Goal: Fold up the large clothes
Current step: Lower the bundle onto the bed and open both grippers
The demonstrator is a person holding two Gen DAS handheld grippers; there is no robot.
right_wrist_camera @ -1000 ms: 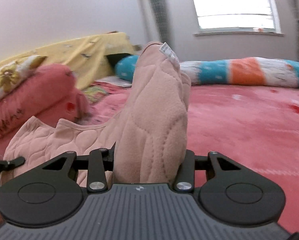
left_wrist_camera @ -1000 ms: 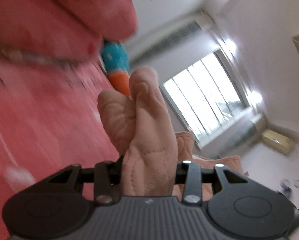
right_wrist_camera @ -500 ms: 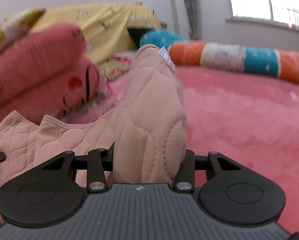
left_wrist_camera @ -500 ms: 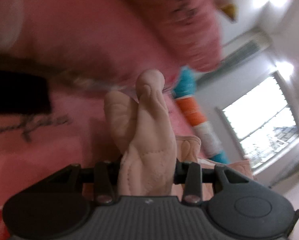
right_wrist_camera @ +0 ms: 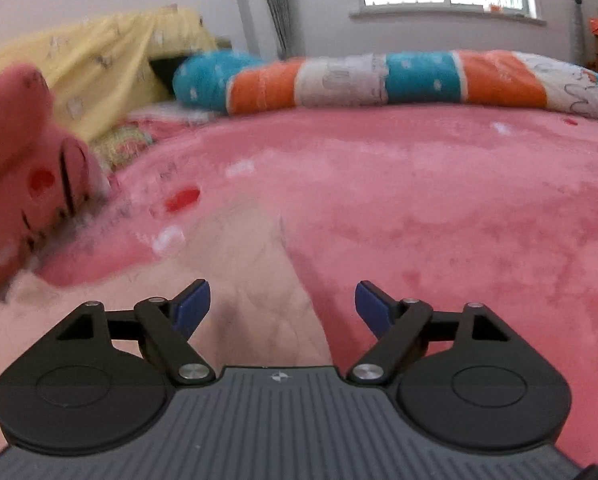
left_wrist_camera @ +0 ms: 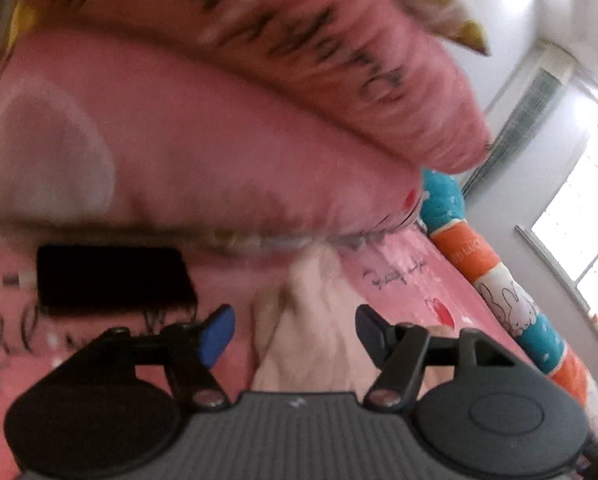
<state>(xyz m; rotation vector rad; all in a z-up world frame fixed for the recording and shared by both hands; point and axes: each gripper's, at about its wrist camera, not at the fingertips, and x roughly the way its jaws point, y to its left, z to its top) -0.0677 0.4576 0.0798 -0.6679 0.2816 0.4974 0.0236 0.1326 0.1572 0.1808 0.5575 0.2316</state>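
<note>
Now, in the left wrist view, the left gripper (left_wrist_camera: pixel 295 330) is opening; a second ago it pinched the pink quilted garment (left_wrist_camera: pixel 315 320), which now sags loose between its parted jaws, on the pink bedspread (left_wrist_camera: pixel 403 280) near the black phone (left_wrist_camera: pixel 111 276).

In the right wrist view, the right gripper (right_wrist_camera: pixel 282 304) is opening too, empty, the garment (right_wrist_camera: pixel 255 276) dropped flat on the bedspread (right_wrist_camera: pixel 439 208) ahead of it. This fold looks laid down.
</note>
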